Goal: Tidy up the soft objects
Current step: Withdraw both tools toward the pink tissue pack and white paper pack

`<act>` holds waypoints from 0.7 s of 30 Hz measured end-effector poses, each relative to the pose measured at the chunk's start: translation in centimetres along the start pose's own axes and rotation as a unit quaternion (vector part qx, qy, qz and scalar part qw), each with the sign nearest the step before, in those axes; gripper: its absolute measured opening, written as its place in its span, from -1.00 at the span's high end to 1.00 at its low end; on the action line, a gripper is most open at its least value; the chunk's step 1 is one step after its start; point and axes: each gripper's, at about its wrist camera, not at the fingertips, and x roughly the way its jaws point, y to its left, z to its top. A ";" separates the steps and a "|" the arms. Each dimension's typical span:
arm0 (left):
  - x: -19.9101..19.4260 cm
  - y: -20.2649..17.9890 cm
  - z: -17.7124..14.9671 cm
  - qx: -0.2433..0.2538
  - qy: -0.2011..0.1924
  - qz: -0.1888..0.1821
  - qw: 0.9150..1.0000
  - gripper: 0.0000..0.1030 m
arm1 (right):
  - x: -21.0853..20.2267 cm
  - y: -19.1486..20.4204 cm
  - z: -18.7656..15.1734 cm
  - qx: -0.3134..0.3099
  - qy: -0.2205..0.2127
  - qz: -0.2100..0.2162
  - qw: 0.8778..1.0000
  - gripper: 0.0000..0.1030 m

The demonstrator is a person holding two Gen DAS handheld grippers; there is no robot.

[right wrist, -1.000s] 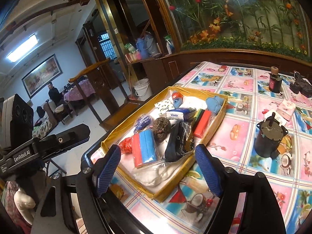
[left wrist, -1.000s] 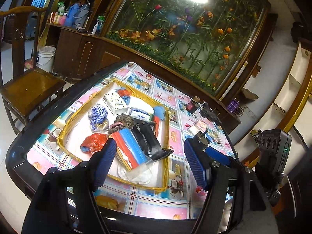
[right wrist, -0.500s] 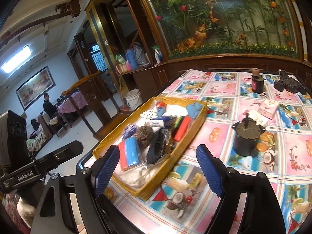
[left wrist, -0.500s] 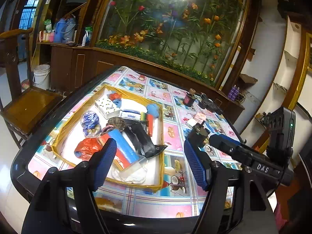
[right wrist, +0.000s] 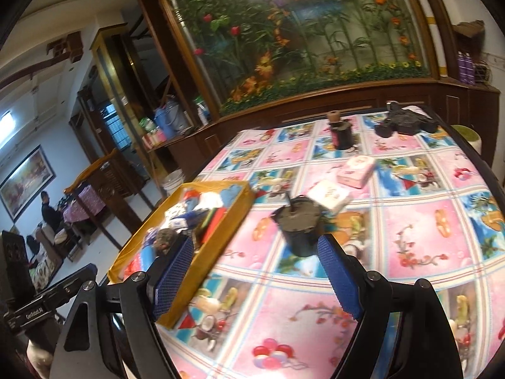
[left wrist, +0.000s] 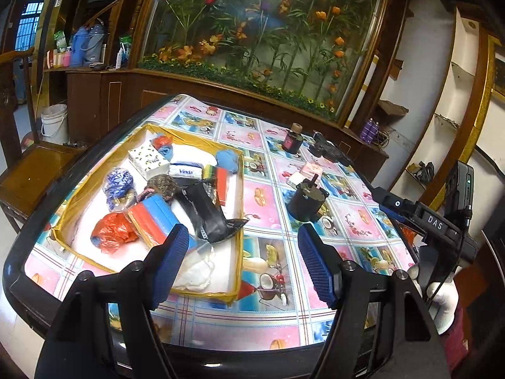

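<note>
A yellow-rimmed tray (left wrist: 239, 189) (right wrist: 221, 227) on the patterned table holds several soft things: a red plastic bag (left wrist: 110, 230), a red and blue pack (left wrist: 151, 218), a black pouch (left wrist: 208, 214), a tissue pack (left wrist: 148, 159) and a blue cloth (left wrist: 228, 158). My left gripper (left wrist: 243, 252) hovers open over the tray's near right corner, nothing between its fingers. My right gripper (right wrist: 255, 268) stands open above the table right of the tray, nothing in it. Two pink-white packs (right wrist: 356, 167) (right wrist: 329, 194) lie on the table beyond it.
A dark motor-like cylinder (left wrist: 307, 200) (right wrist: 298, 227) stands right of the tray. A small dark bottle (left wrist: 292, 139) (right wrist: 342, 132) and a black device (right wrist: 407, 120) sit at the far side. A wooden chair (left wrist: 28, 170) is left of the table.
Both grippers have swung to the right, so the tray slid leftward in both views. The right wrist view now faces the motor cylinder and the pink packs.
</note>
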 end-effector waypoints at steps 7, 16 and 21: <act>1.1 -1.8 -0.4 0.011 0.017 -0.012 1.000 -0.38 | -2.1 -4.1 0.0 0.044 -0.008 -0.021 0.999 -0.59; 2.6 -3.1 -0.7 0.023 0.042 -0.025 0.999 -0.38 | -4.0 -7.4 0.0 0.056 -0.016 -0.049 0.997 -0.60; 3.9 -3.6 -1.4 0.020 0.063 -0.043 0.997 -0.38 | -5.7 -9.4 1.0 0.059 -0.026 -0.081 0.995 -0.60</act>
